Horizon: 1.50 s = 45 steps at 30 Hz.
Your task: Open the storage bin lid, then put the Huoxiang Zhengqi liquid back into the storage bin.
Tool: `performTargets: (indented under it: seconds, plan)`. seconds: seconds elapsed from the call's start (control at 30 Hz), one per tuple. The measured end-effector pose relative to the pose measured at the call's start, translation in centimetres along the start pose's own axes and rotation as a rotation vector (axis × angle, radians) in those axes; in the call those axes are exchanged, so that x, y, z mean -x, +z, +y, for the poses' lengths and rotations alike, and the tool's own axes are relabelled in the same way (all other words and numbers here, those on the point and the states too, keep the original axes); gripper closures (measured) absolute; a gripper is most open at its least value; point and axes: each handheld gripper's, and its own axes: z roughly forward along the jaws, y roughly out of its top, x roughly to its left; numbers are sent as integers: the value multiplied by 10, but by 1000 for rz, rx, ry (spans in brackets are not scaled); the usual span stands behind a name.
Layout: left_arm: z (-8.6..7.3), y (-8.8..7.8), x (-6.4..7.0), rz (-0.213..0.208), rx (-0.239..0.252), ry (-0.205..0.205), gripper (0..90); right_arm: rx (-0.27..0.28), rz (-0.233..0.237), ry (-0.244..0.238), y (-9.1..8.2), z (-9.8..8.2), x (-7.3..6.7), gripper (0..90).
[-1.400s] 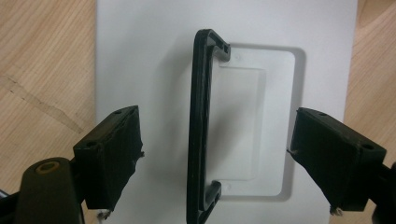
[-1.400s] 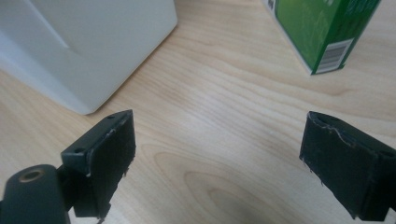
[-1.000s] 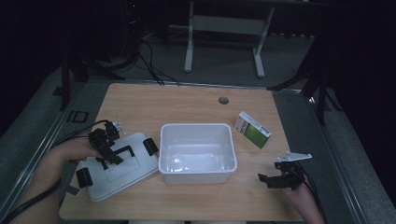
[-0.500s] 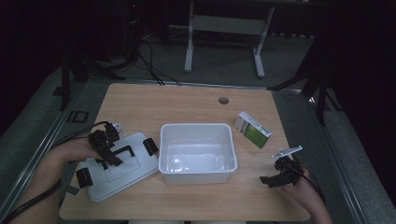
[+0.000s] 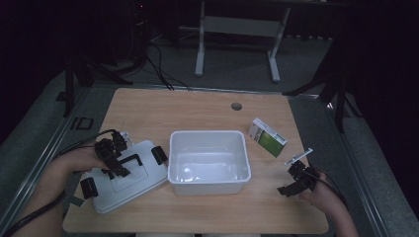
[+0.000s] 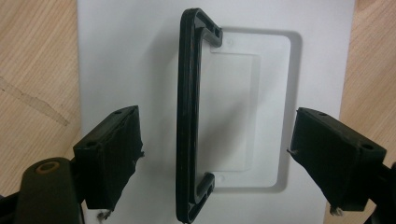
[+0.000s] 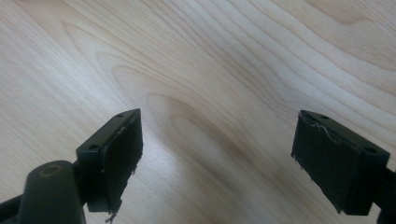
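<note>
Left gripper (image 6: 217,154): over the white lid (image 5: 126,174), jaws spread wide, pads touching nothing.
Handle (image 6: 189,116): black bar, upright in the left gripper view, standing in the gap between the jaws, nearer the left jaw, clear of both pads.
Lid: flat on the table (image 5: 197,106), straight beneath the left gripper; its recessed panel shows behind the handle.
Lid clips: a black clip (image 5: 88,187) on the near end and another (image 5: 158,155) on the far end, one either side of the left gripper (image 5: 111,157).
Right gripper (image 7: 217,156): jaws wide apart, nothing between them, bare wood grain beneath.
Right gripper, from above (image 5: 298,177): low over the near right of the table, well apart from the lid.
White tub (image 5: 208,162): open, between the two grippers, just beside the lid's far end.
Green and white box (image 5: 267,137): beyond the right gripper, near the tub's far right corner.
</note>
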Motion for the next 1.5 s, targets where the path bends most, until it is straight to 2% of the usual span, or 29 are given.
performTargets:
  seconds: [0.13,0.43,0.7,0.97,1.4,1.5]
  plan:
    - [-2,0,-1,0,-3,-2,169,-34,5,-21,-1,4,3,158]
    - [-1,2,0,-3,-10,2,169,-78,3,-21,-6,11,12,158]
    - [0,3,0,-2,-16,2,169,-64,10,-14,-12,13,18,159]
    - [-1,1,0,-1,-11,-5,169,-70,12,-40,-16,19,20,164]
    - [-1,3,-1,-7,-21,-5,169,-122,1,-72,-22,44,31,165]
    - [-2,3,-1,-7,-23,-6,169,-133,-1,-72,-25,55,38,176]
